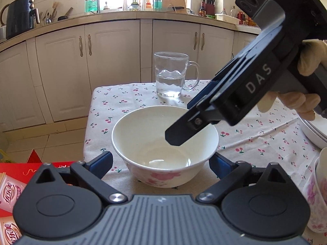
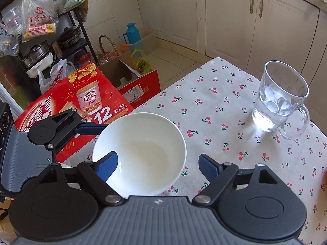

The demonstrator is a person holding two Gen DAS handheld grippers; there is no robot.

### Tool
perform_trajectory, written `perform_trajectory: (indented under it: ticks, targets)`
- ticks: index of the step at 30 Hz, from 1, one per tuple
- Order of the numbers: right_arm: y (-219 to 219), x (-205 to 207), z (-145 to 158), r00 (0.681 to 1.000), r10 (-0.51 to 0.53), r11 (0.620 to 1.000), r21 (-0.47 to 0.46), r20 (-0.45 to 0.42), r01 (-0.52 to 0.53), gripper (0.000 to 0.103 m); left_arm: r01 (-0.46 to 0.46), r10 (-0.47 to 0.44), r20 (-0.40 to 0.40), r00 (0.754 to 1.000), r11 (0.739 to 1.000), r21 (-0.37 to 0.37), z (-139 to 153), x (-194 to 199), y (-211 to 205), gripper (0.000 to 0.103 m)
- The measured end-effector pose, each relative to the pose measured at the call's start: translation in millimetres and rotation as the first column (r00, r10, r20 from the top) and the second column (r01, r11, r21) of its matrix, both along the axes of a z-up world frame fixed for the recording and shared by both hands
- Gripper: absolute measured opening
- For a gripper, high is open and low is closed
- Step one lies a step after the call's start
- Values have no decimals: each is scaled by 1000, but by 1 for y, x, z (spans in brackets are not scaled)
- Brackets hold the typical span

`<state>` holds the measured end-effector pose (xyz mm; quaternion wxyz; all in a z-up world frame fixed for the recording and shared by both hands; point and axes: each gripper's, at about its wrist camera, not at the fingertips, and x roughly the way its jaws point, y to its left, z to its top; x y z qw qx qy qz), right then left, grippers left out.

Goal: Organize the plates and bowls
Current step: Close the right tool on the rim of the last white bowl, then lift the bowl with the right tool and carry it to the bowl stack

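Observation:
A white bowl [image 1: 163, 143] with pink flowers on its outside stands on the cherry-print tablecloth [image 1: 255, 143]. My left gripper [image 1: 161, 161] is open, one blue pad on each side of the bowl's lower wall with a small gap showing. My right gripper [image 2: 158, 166], held by a gloved hand [image 1: 308, 61], comes in from the upper right. It is open and straddles the bowl's [image 2: 141, 153] rim: one finger [image 2: 108, 165] hangs inside the bowl, the other stands outside it. Neither pad presses on the rim.
A glass mug [image 1: 170, 75] with some water stands behind the bowl near the table's far edge. A white plate [image 1: 314, 130] and another flowered vessel [image 1: 318, 187] sit at the right. A red box [image 2: 81, 102] lies beyond the table's left edge.

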<state>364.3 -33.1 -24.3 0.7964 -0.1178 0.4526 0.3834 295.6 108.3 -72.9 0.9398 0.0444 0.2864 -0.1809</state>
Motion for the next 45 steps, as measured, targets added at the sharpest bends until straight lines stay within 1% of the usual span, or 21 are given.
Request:
perform_trajectory:
  ticks: [4, 8, 9, 14, 26, 36, 45]
  targets:
    - [4, 5, -6, 1000, 2, 1000, 3, -21, -2, 82, 9, -9, 9, 1000, 1000, 7, 1, -1, 0, 97]
    - [6, 10, -9, 999, 4, 1000, 16, -39, -3, 75, 14, -14, 11, 1000, 1000, 8, 2, -1, -1, 95]
    - [6, 11, -10, 999, 4, 1000, 21, -42, -3, 74, 18, -18, 12, 1000, 1000, 8, 2, -1, -1, 93]
    - [5, 10, -13, 999, 8, 1000, 28, -53, -7, 70, 17, -17, 9, 1000, 1000, 6, 2, -1, -1, 93]
    - [3, 4, -9, 998, 8, 999, 45, -56, -6, 69, 27, -27, -8, 1000, 999, 27, 10, -5, -4, 93]
    - [-12, -29, 12, 999, 8, 998, 62, -34, -5, 70, 55, -56, 6, 998, 998, 40, 35, -37, -15, 93]
    - [-37, -79, 39, 1000, 2, 998, 68, -3, -2, 70, 88, -89, 21, 996, 996, 30, 61, -83, -34, 93]
